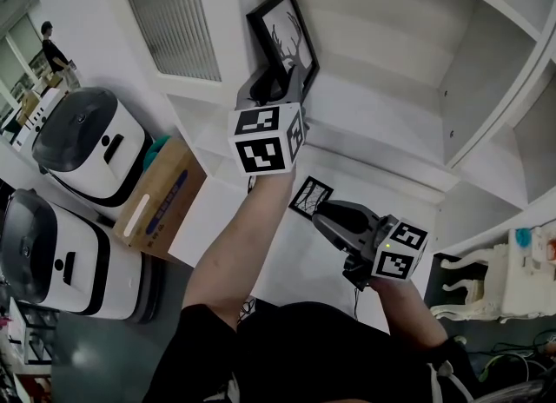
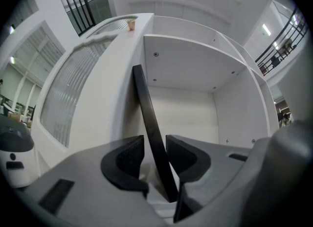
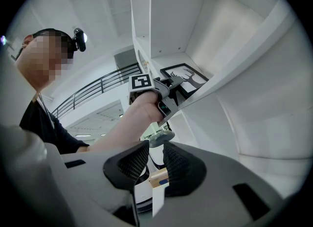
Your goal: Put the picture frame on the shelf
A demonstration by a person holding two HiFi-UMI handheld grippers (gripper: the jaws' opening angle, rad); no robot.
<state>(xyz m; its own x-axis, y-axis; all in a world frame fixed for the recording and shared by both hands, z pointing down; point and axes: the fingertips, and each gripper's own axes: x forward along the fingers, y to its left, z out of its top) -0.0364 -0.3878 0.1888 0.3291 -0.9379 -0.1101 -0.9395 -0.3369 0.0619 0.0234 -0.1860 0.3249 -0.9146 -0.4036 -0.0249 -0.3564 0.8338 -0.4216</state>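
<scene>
Right gripper (image 3: 155, 162): held below the shelf (image 1: 382, 106), jaws a little apart, empty. Second frame (image 1: 310, 197): small and black, on the board under the shelf's open compartment, just beside the right gripper. Left gripper (image 2: 154, 157): raised to the shelf's compartment, released, jaws parted with the frame's edge standing between them and the pads not clamping it. Picture frame (image 1: 282, 32): black, antler print, standing at the left end of the shelf's compartment, tilted toward the side wall. Cardboard box (image 1: 161, 197): left of the shelf, lower down.
</scene>
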